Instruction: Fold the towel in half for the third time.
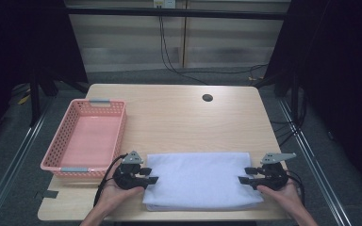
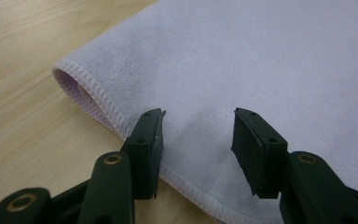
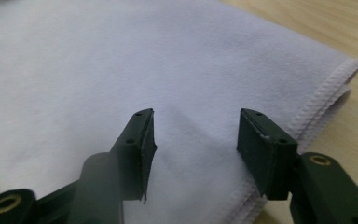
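Observation:
A folded pale lavender towel (image 1: 200,179) lies flat on the wooden table near its front edge. My left gripper (image 1: 151,175) sits at the towel's left edge with its jaws apart over the hemmed border (image 2: 98,100), and nothing is pinched between them. My right gripper (image 1: 244,175) rests at the towel's right edge. Its jaws also stand apart above the cloth (image 3: 196,84), gripping nothing. A hand holds each gripper from the bottom of the high view.
A pink plastic basket (image 1: 73,162) stands at the table's left side, close to my left gripper. A round cable hole (image 1: 207,98) sits near the far edge. Bare wood (image 1: 184,122) stretches beyond the towel.

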